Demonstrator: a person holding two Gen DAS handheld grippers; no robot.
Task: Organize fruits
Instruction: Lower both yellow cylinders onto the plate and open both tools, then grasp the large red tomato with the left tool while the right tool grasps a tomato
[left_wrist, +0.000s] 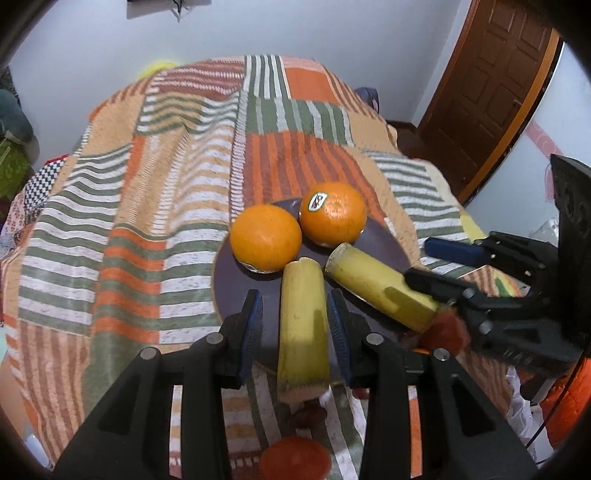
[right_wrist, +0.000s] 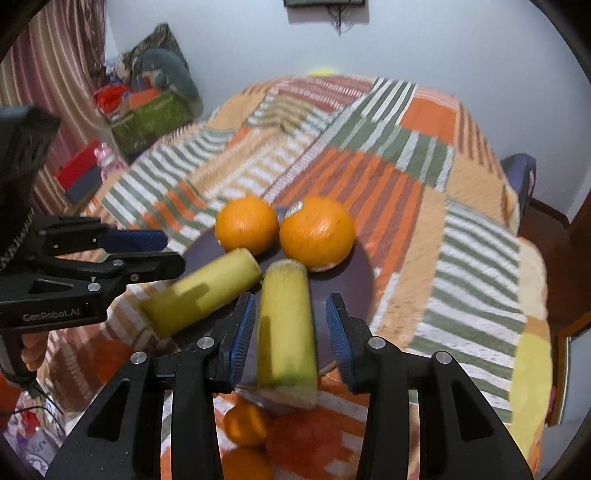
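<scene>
On the striped orange, green and white patchwork cloth (left_wrist: 155, 229) covering the table sits a round dark purple plate (left_wrist: 236, 280), the landmark for everything else. At its far side, two round oranges (left_wrist: 266, 237) rest touching each other, the right one bearing a sticker (left_wrist: 317, 201). Nearer, two cut yellow banana pieces lie side by side, overhanging the plate's near edge. The left banana piece (left_wrist: 303, 328) lies between the spread fingers of the left gripper (left_wrist: 297, 325), not pinched. The right banana piece (right_wrist: 287, 328) lies between the spread fingers of the right gripper (right_wrist: 291, 332). More orange fruits (right_wrist: 245, 424) sit off the plate's near edge.
</scene>
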